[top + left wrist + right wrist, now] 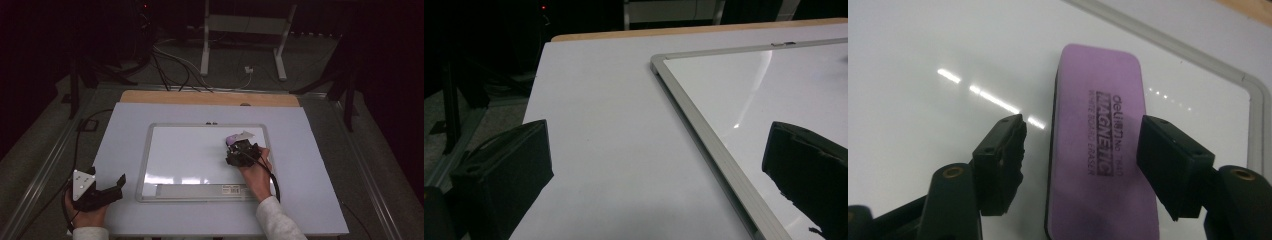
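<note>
A purple whiteboard eraser (1098, 150) printed "MAGNETIC" lies flat on the white whiteboard (923, 75), near its far right corner (232, 139). My right gripper (1083, 140) straddles the eraser with its jaws on either side. A strip of board shows between the left pad (1005, 160) and the eraser, so the pads do not press on it. In the high view the right gripper (240, 150) sits on the board's right part, held by a hand. My left gripper (116, 186) rests at the table's near left corner, its jaws (659, 150) wide apart with nothing between them.
The whiteboard (190, 155) has a silver frame (704, 135) and a pen tray (200, 190) along its near edge. It lies on a white table top (120, 135) with a wooden strip (210, 98) at the far side. Cables (175, 65) and stand legs (205, 45) lie beyond.
</note>
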A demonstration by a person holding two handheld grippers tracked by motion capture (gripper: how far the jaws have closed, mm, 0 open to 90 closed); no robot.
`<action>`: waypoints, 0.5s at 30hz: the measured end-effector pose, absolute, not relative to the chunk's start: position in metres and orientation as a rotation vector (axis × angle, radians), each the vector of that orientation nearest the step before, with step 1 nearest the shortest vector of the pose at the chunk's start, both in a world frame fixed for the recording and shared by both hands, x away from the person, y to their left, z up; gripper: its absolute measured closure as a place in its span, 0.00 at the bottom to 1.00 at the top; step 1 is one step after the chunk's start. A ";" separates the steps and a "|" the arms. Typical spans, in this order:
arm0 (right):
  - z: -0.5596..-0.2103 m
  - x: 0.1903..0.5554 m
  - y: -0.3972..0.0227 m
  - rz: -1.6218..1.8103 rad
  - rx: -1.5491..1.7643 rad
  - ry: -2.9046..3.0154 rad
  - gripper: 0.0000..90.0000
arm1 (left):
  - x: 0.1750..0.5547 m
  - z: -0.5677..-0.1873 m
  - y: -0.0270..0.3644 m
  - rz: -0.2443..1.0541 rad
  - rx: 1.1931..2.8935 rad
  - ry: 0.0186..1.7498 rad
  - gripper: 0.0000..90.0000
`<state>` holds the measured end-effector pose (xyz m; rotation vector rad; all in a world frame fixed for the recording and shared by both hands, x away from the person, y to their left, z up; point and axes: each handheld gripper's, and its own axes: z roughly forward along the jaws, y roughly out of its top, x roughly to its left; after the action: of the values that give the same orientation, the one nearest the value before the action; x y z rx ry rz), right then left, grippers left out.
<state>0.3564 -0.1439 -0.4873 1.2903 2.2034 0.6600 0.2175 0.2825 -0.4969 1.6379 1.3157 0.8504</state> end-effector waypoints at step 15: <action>-0.486 0.365 -0.155 0.635 1.331 2.190 0.40 | 0.217 -0.497 0.282 0.852 1.635 1.312 0.01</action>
<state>0.3646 -0.1547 -0.4865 1.3314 2.1895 0.6349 0.2173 0.2821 -0.4966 1.6349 1.3123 0.8524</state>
